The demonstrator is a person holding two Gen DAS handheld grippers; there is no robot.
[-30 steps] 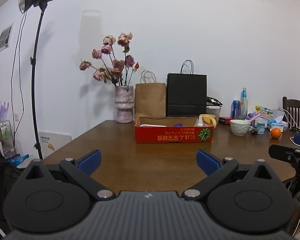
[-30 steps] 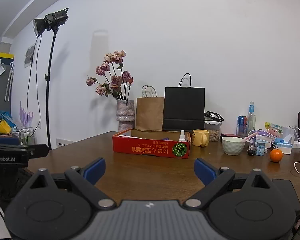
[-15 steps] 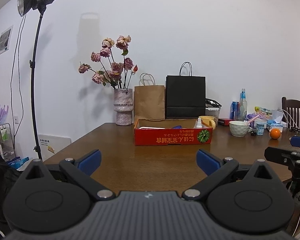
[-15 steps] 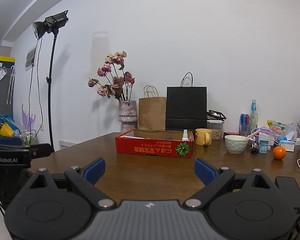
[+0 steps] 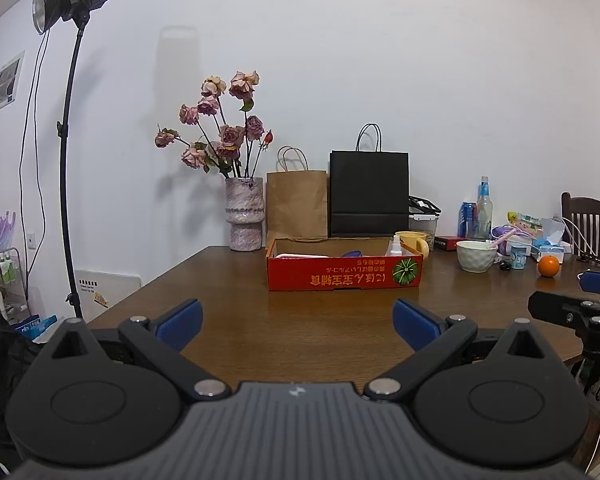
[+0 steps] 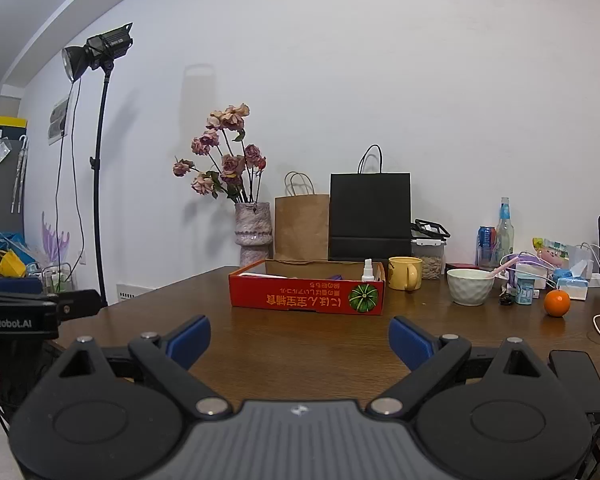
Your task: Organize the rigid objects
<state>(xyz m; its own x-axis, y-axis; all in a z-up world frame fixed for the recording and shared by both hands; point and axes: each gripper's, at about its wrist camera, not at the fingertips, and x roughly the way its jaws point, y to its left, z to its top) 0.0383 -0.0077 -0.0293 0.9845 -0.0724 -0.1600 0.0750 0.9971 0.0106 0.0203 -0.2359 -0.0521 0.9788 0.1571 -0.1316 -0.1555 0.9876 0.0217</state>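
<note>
A red cardboard box stands on the brown table, with a small white spray bottle and other items inside. A yellow mug, a white bowl with a pink spoon and an orange stand to its right. My left gripper is open and empty, over the table's near edge, well short of the box. My right gripper is open and empty, likewise short of the box.
A vase of dried roses, a brown paper bag and a black bag line the back wall. Cans, a bottle and packets crowd the right end. A black phone lies near right. A light stand stands left.
Both grippers have dropped slightly and drifted, so the table top looks flatter. Jaws stay open. Nothing on the table has moved.
</note>
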